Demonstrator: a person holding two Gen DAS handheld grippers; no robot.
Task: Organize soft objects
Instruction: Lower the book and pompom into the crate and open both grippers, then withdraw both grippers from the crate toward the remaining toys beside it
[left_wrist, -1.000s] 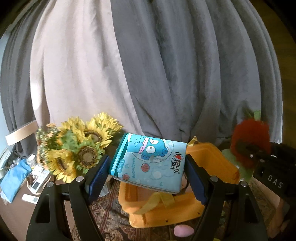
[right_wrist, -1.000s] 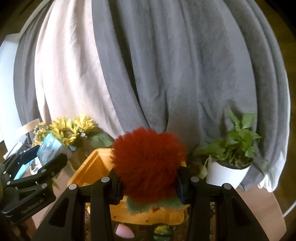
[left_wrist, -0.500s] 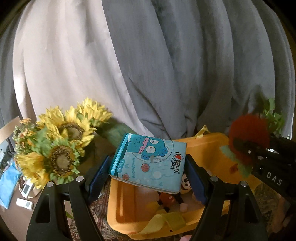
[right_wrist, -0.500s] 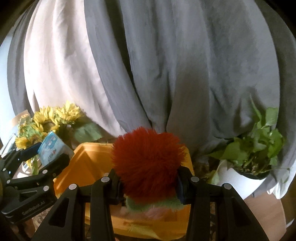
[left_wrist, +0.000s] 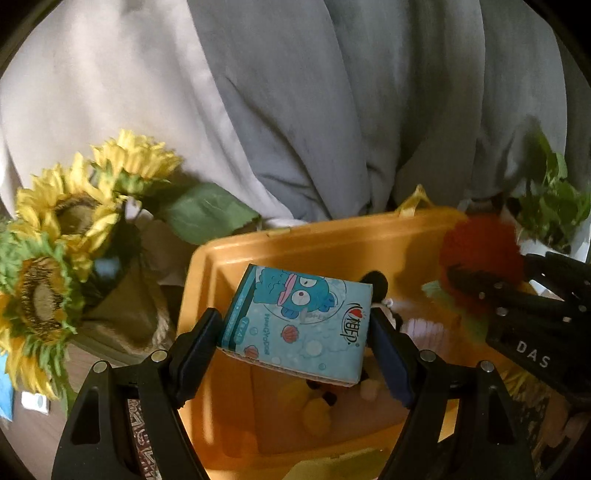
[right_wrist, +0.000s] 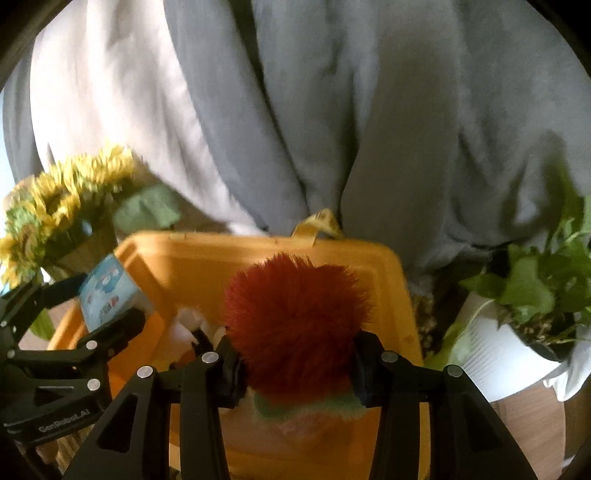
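Left gripper (left_wrist: 295, 332) clamps a blue cartoon tissue pack (left_wrist: 297, 325) above an orange bin (left_wrist: 332, 240); right gripper (right_wrist: 295, 363) grips a red fuzzy plush (right_wrist: 295, 317) over it.

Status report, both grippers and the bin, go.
Left gripper shut on tissue pack, over orange bin. Right gripper shut on red plush, also over bin. Plush toys already inside; nothing blocking.
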